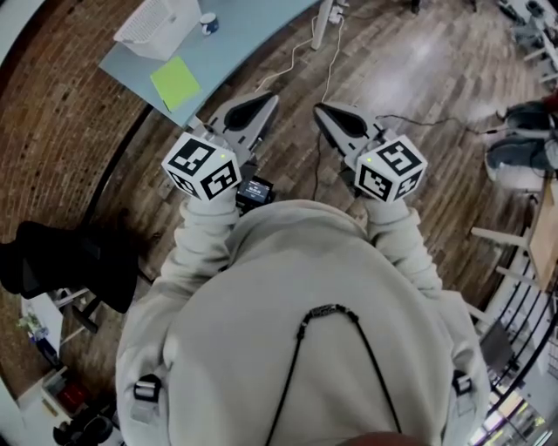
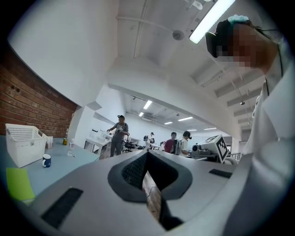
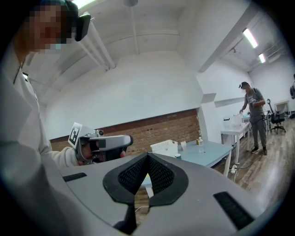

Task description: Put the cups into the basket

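At far left of the head view, a white basket [image 1: 144, 33] is seen on a blue-grey table [image 1: 244, 43], with a green sheet [image 1: 174, 81] in front of it. One small blue-and-white cup [image 1: 207, 23] is seen standing on the table just beside the basket, outside it; no other cup can be made out, and none is seen in the basket. The left gripper [image 1: 253, 111] is held level near the person's chest, jaws pressed together on nothing. The right gripper [image 1: 344, 122] is held alongside it, tipped slightly down, jaws likewise pressed together and empty. Both are well apart from the table. The task is judged not yet begun: the approach, the grasp and the drop into the basket are all left.
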The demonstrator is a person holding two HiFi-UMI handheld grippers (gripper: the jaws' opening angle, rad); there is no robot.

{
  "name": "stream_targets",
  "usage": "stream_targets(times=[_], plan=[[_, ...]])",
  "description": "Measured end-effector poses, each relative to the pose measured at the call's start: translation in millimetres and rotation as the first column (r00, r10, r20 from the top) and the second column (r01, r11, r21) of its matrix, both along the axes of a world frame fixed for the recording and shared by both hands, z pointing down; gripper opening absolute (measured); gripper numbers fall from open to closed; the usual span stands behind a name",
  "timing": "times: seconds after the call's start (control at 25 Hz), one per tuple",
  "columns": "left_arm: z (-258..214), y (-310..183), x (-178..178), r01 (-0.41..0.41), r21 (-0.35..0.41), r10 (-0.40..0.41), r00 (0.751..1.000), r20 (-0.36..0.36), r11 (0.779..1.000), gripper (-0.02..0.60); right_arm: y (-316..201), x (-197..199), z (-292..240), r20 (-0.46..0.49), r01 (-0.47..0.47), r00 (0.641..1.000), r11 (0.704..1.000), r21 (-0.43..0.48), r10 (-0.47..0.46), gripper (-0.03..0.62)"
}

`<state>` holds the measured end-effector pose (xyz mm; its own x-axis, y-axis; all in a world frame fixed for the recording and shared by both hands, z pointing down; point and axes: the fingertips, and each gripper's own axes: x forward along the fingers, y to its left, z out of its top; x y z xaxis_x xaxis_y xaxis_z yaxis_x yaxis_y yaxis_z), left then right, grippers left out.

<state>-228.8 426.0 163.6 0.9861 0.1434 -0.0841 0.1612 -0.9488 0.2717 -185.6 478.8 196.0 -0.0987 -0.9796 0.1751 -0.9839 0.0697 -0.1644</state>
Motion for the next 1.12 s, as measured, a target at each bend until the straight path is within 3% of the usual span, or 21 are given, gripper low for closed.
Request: stream_targets(times=[0.36,0.6,0.88,1.0,1.12], plan=[[-8,7,5,0.024,0.009,-0.023,1.0,-0.013,1.0,-0.003,16,14,4,0.018,0.015,1.0,1.0,-0.006,-0.015,0.014],[13,15,9,0.059,-0.003,-0.059,0.998,0.038,0.998,-0.003,27,20,16,0.05,0.021,0.999,1.0,-0.011,-0.02,0.014],[8,27,23,0.047,0.003,-0.047,0.998,0.046,0.999,-0.003,38,22,13,0.079,0.068,0.995,0.998,0.001,-0.068,0.014],[2,23,24,0.071,0.033,-0.072,0.996,0.052,0.997,-0.003,42,15,17,0.067,0.139,0.988,0.99,-0.021,-0.137,0.014],[10,18,20,0.089,0.017,-0.09,0.993,0.082,0.996,-0.003,49,15,22,0.061,0.151,0.987,0.988,-0.035,-0.148,0.014]])
